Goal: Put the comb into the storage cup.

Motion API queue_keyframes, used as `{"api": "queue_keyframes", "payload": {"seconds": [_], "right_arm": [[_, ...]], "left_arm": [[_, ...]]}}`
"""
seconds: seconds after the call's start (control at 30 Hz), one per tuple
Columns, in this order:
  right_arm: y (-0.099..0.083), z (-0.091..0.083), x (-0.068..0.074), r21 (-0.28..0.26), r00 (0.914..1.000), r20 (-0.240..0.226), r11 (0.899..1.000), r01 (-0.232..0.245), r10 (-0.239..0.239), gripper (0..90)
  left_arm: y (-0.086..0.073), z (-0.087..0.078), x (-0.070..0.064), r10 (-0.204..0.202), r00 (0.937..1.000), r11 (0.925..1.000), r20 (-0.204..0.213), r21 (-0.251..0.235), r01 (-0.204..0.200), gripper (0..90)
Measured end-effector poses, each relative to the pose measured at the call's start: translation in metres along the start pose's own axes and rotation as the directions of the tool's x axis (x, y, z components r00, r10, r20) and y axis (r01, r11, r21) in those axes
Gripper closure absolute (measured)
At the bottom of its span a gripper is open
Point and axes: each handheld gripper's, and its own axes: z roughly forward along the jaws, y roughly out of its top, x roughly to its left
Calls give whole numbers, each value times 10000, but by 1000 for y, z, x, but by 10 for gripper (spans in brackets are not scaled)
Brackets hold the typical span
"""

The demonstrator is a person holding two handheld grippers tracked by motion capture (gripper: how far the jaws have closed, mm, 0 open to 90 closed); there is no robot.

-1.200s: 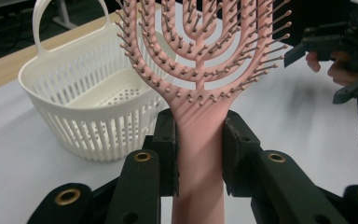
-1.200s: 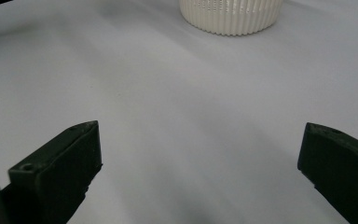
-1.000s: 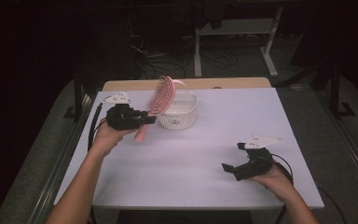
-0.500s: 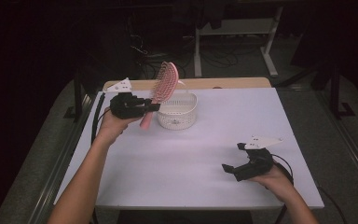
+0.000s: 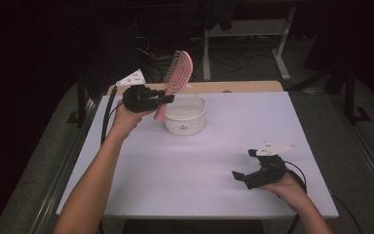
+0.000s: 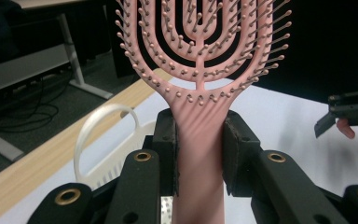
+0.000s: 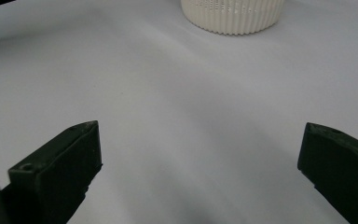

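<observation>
Pink vented hairbrush [image 6: 200,70] upright in the air, handle clamped by left tool [image 5: 163,99], just above white plastic basket's [image 5: 185,118] left rim | basket at tabletop's [image 5: 175,175] far middle | right tool [image 5: 241,176] wide apart, low at near-right, holding nothing

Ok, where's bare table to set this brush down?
The white tabletop is bare from the basket forward to the right gripper, and along the far right beyond it. It is crowded only at the far left, where the left gripper holds the brush beside the basket.
</observation>
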Motion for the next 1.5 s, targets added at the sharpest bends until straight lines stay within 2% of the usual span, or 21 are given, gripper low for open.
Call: {"api": "queue_keyframes", "payload": {"seconds": [0.37,0.9,1.5], "right_arm": [[-1,-2,-1,-25,10000,6,10000,-55,55,0],[-3,-3,-1,-7,10000,17,10000,-87,87,0],[-4,-3,-1,4,10000,13,10000,-45,45,0]], "left_arm": [[4,23,14,101,9996,9999,271,0,-101,703],[-4,49,22,181,9991,9996,381,227,-189,703],[-25,74,27,358,9980,9907,512,1291,-421,702]]}}
